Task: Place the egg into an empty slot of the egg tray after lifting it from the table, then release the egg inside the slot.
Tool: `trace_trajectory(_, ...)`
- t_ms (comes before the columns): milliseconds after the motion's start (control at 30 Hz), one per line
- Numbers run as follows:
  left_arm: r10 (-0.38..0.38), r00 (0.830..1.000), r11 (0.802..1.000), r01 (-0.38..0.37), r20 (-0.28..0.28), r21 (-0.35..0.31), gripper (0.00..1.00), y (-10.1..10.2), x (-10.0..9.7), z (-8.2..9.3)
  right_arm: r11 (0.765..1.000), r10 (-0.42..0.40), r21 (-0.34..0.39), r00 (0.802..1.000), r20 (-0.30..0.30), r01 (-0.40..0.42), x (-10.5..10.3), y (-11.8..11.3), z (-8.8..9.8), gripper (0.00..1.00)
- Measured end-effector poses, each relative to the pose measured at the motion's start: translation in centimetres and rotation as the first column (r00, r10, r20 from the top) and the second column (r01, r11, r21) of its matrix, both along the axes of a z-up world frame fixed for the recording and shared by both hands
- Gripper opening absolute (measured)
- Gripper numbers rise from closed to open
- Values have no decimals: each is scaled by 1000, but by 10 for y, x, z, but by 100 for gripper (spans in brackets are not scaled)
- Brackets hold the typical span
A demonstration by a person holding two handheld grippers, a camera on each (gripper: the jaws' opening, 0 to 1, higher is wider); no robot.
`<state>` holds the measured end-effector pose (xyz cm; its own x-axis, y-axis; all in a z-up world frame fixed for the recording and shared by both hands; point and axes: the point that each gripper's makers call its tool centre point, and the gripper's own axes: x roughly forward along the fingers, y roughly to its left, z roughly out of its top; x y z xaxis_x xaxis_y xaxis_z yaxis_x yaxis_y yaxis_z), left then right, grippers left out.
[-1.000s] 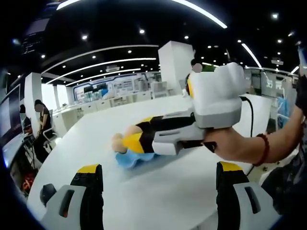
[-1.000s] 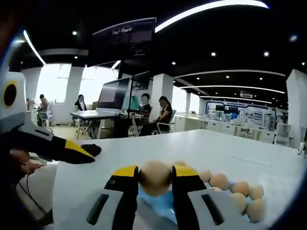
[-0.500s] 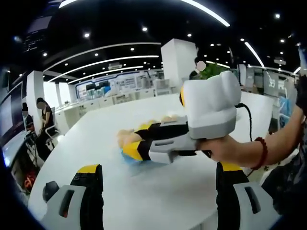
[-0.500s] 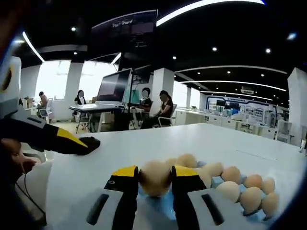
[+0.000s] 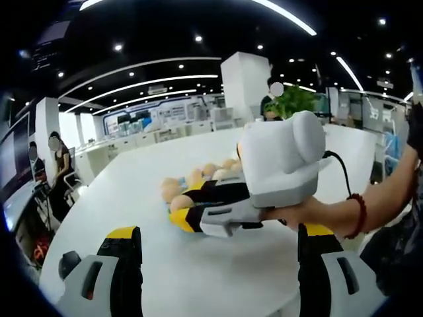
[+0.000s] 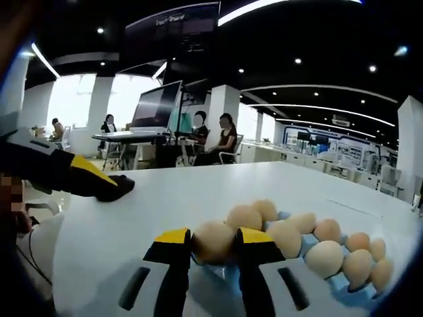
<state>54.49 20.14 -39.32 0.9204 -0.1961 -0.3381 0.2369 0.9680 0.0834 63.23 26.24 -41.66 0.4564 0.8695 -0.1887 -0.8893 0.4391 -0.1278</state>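
Note:
A tan egg [image 6: 213, 242] sits pinched between the yellow-tipped jaws of my right gripper [image 6: 213, 236], low over the near end of the blue egg tray [image 6: 340, 288]. Several eggs [image 6: 324, 257] fill the tray's rows to the right. In the left gripper view a hand holds the right gripper [image 5: 181, 212] with the egg [image 5: 179, 201] at its tip, in front of the row of tray eggs [image 5: 198, 178]. My left gripper [image 5: 219, 230] stands open with nothing between its jaws, back from the tray. It enters the right gripper view as the left gripper [image 6: 89, 179].
The white table [image 5: 132, 198] spreads wide around the tray. A wrist with a red bead bracelet [image 5: 357, 214] and a black cable [image 5: 344, 165] are at the right. People sit at desks with monitors [image 6: 155, 109] far behind.
The right gripper has carried the egg forward and down toward the tray's near end. More of the tray's eggs show beside its jaws. The left gripper stays put and open.

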Motion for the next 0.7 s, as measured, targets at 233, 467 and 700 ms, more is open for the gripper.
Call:
trace_trajectory(233, -2, 1000, 1000, 2, 1, 0, 100, -1, 0, 0, 1000, 14, -3, 1000, 12, -14, -1, -1, 0, 30)
trace_trajectory(467, 5, 1000, 1000, -5, 5, -4, 100, 2, 0, 2, 1000, 20, -13, 997, 70, -19, 0, -2, 4, 41)
trace_trajectory(700, -3, 1000, 1000, 3, 9, -12, 100, 1, 1, 3, 1000, -7, 21, 994, 110, 5, 5, -9, 17, 49)
